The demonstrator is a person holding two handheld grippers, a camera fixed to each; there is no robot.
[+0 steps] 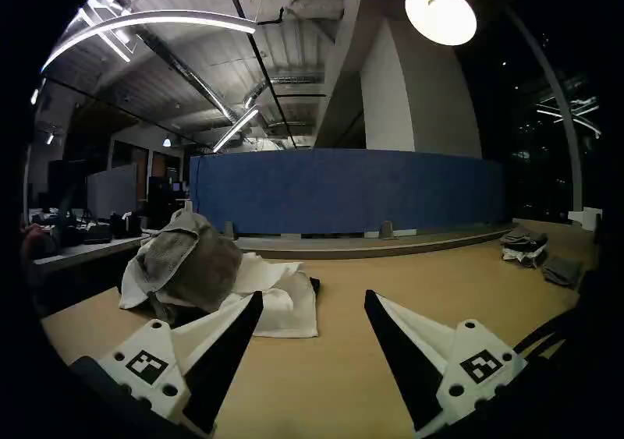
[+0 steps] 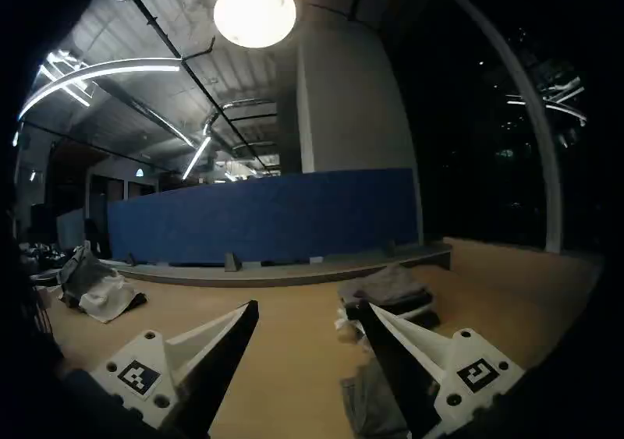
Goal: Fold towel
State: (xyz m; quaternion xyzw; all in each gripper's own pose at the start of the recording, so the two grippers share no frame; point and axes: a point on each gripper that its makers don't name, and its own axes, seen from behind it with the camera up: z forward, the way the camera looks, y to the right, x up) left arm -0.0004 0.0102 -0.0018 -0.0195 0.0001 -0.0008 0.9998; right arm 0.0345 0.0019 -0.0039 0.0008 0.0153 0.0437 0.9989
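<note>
A dim office hall is seen, its ribbed ceiling (image 1: pixel 203 57) crossed by ducts and lit by curved light strips. A round lamp (image 1: pixel 441 14) is hung above, beside a broad pale column (image 1: pixel 405 96). The far edge of the table (image 1: pixel 437 275) is closed off by a long blue partition (image 1: pixel 343 189), stood upright on small feet. The tabletop is of light wood, smooth and bare over most of its middle. Cluttered desks (image 1: pixel 93 232) are made out to the left, beyond the table's edge.

In the left gripper view a loose heap (image 1: pixel 195 283) is found on the table's left part, just ahead of the left finger. It is made up of a grey towel (image 1: pixel 187 263) bunched on top of a white towel (image 1: pixel 281 302), which is spread flat beneath it. A small stack (image 2: pixel 388 291) of folded pieces is placed well apart from it, toward the table's right. In the right gripper view this stack is seen just past the right finger. A flat grey cloth (image 2: pixel 366 396) lies nearer, partly hidden by that finger; it is perhaps touched by it, though the dim light leaves this unsure.

The left gripper (image 1: pixel 313 294) is held low over the bare wood, its jaws spread wide with nothing between them. The right gripper (image 2: pixel 308 305) is likewise held apart and empty, pointed at the partition
</note>
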